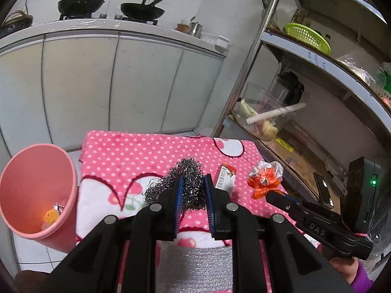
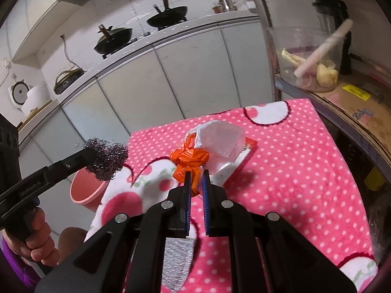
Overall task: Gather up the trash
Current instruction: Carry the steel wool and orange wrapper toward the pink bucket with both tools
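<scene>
Progress is partial. My left claw (image 1: 193,190) is clenched on a wad of steel wool (image 1: 180,183), held clear above the table (image 1: 122,151) near its middle. My right claw (image 2: 196,183) is clenched on an orange and white crumpled wrapper (image 2: 195,158), likewise lifted, over the right half of the table. Neither piece is in the pink bin (image 1: 36,185) yet; the bin stands on the floor just off the table's left edge and already holds some bits of litter at its bottom, which I cannot identify. One item is left lying on the table: a small red and white carton (image 1: 226,178), toward the right edge. In my judgement, both held pieces must go to the bin, then the carton. Writing: the right claw's arm reads "DAS" in the left wrist view; the carton's print is too small to read; a yellow label on the shelf (image 2: 354,112) beside the table is illegible.
</scene>
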A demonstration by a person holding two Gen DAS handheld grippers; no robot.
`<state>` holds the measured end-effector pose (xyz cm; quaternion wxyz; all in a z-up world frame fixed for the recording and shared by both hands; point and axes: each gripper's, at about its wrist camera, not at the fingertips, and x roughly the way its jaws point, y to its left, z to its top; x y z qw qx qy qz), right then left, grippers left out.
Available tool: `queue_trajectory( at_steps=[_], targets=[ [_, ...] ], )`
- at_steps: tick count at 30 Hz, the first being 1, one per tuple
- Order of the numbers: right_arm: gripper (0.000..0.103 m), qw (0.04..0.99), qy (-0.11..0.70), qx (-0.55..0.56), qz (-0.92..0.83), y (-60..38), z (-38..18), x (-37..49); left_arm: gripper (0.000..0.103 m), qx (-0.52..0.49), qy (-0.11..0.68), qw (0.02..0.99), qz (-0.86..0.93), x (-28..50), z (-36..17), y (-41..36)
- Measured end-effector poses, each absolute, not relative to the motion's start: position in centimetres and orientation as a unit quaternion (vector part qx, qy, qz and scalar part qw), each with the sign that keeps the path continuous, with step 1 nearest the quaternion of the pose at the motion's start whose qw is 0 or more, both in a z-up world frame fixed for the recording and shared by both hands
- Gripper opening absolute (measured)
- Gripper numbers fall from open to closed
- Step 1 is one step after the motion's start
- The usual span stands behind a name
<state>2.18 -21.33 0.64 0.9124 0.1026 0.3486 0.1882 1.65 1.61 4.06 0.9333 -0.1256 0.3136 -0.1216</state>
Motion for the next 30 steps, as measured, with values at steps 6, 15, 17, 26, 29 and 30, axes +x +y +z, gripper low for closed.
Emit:
queue_trajectory(
  at_steps=[6, 15, 17, 26, 29, 30],
  targets=[
    [0.009, 0.910, 0.351, 0.078, 0.208, -18.8, 1.1, 1.7, 0.016, -0.126, 0.306, 0.939, -0.099, 0.4, 4.5, 3.2],
    [0.009, 0.900, 0.358, 0.046, 0.246, -14.1, 1.6, 1.7, 0.017, -0.141, 0.303, 0.941, -0.056, -0.8, 4.2, 7.0],
    [0.009, 0.898, 0.358, 0.037, 0.253, -13.0, 1.8, 1.8, 0.017, -0.141, 0.302, 0.942, -0.046, -1.0, 4.2, 7.8],
    [0.009, 0.891, 0.355, -0.002, 0.285, -8.1, 2.6, 2.3, 0.017, -0.150, 0.291, 0.945, 0.000, -1.8, 4.0, 11.7],
    [0.009, 0.887, 0.355, -0.013, 0.295, -6.3, 2.8, 2.5, 0.017, -0.154, 0.290, 0.944, 0.017, -2.0, 3.8, 13.1],
    [0.009, 0.886, 0.355, -0.016, 0.299, -5.8, 2.8, 2.5, 0.017, -0.155, 0.289, 0.944, 0.024, -2.1, 3.7, 13.7]
  ],
)
